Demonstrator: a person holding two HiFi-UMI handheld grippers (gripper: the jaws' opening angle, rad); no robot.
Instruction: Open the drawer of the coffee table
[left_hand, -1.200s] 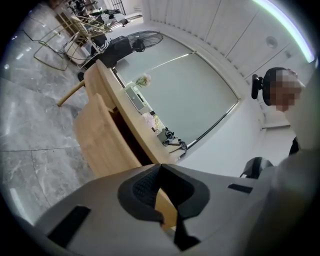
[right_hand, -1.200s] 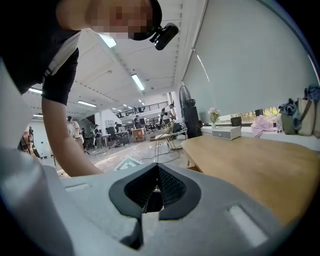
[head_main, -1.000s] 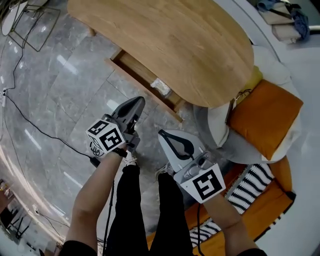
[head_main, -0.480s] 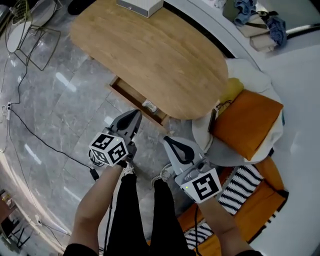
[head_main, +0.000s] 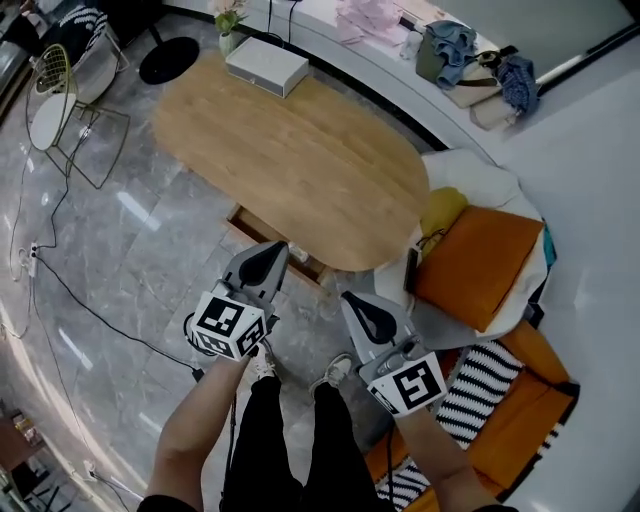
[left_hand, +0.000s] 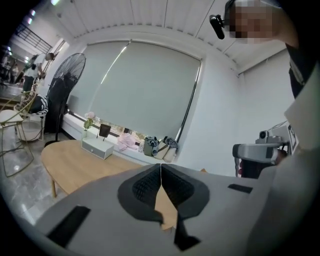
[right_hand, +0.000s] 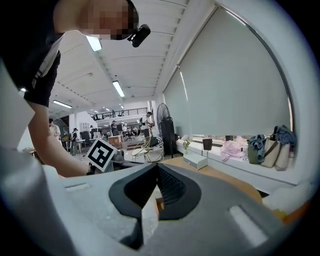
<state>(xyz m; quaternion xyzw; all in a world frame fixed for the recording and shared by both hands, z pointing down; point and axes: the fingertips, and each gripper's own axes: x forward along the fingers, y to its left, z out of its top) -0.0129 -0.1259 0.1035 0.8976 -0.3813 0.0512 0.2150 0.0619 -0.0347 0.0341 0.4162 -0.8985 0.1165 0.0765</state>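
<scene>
The oval wooden coffee table (head_main: 290, 160) stands on the grey marble floor. Its drawer (head_main: 243, 222) is pulled out from under the near edge, and part of it is hidden behind my left gripper. My left gripper (head_main: 274, 248) is held in the air over the drawer's near side, shut, with nothing between its pads. My right gripper (head_main: 353, 299) hovers to the right of it, off the table's near end, also shut and empty. In the left gripper view the left gripper (left_hand: 160, 167) looks level across the tabletop (left_hand: 80, 165). The right gripper (right_hand: 157, 167) does the same in its own view.
A white box (head_main: 266, 66) sits at the table's far end. An orange cushion (head_main: 475, 262) and white seat lie right of the table. A wire chair (head_main: 70, 110) and a fan base (head_main: 168, 60) stand at the far left. A cable (head_main: 90, 290) trails over the floor.
Both grippers have risen away from the open drawer, and the left one has rolled. The head view has lifted too, so the table looks smaller and farther off.
</scene>
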